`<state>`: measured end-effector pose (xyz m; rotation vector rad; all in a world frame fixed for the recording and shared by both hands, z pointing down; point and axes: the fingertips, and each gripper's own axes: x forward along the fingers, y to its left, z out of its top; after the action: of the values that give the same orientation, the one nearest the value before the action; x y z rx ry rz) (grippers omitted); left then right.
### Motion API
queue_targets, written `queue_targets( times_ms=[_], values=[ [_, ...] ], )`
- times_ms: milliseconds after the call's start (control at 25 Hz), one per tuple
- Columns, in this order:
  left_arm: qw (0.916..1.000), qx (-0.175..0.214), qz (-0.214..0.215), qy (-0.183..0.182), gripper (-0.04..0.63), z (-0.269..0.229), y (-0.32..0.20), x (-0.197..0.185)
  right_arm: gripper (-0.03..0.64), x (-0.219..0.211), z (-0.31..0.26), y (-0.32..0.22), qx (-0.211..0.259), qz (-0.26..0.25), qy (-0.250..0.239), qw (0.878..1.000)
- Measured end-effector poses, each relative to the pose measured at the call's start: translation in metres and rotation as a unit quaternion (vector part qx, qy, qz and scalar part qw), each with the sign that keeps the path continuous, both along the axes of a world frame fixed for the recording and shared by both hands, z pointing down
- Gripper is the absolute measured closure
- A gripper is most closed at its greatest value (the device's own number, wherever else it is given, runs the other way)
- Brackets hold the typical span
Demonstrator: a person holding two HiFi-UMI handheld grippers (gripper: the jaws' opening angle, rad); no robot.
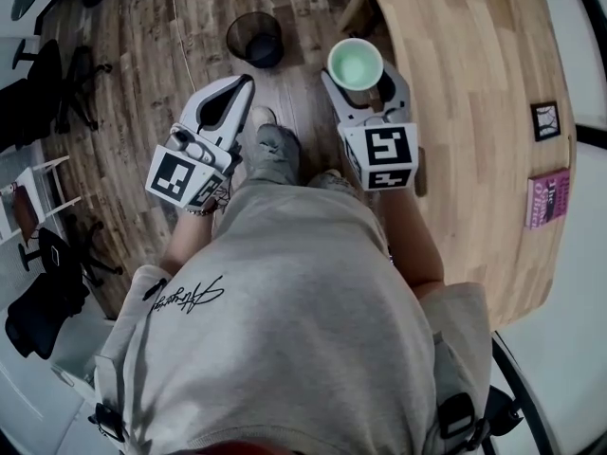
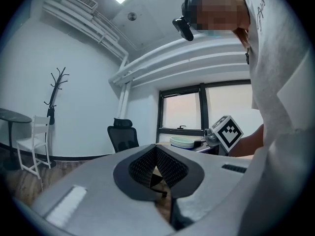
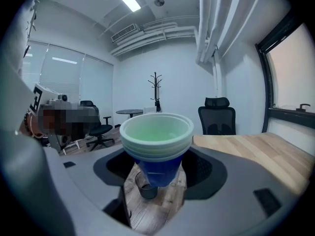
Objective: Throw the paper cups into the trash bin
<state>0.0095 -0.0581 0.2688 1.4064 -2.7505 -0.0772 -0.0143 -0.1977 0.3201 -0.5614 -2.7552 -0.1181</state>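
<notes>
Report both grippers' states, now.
Left gripper: closed, empty.
Right gripper: closed on the stack of blue paper cups with pale green insides.

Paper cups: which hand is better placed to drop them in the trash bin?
Right. The right claw grips the paper cups, and the trash bin stands on the floor ahead; the left claw is shut and empty.
</notes>
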Motion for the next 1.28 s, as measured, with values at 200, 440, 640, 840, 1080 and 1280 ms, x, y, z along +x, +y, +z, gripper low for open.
queue_targets(
  times_ms=[200,440,640,840,1080,1280],
  values=[
    [1.0000,-0.002,-0.008,0.001,0.592,0.000,0.019,-0.036,0.334,-0.035,0.000,0.028,0.000,-0.019,0.000,1.000],
    [0.9998,-0.002,-0.018,0.005,0.592,0.000,0.044,-0.077,0.333,-0.076,0.001,0.064,0.004,-0.047,0.003,0.999],
    [0.9997,0.000,-0.023,0.007,0.592,0.001,0.060,-0.112,0.334,-0.109,0.000,0.088,0.007,-0.063,0.005,0.998],
    [0.9995,0.003,-0.030,0.008,0.592,-0.002,0.081,-0.143,0.334,-0.140,-0.002,0.112,0.009,-0.074,0.007,0.997],
    [0.9991,-0.003,-0.040,0.012,0.592,-0.001,0.114,-0.174,0.334,-0.175,-0.002,0.135,0.009,-0.074,0.011,0.997],
    [0.9989,-0.006,-0.043,0.019,0.592,0.003,0.140,-0.198,0.334,-0.201,0.000,0.161,0.004,-0.074,0.014,0.997]
  ],
)
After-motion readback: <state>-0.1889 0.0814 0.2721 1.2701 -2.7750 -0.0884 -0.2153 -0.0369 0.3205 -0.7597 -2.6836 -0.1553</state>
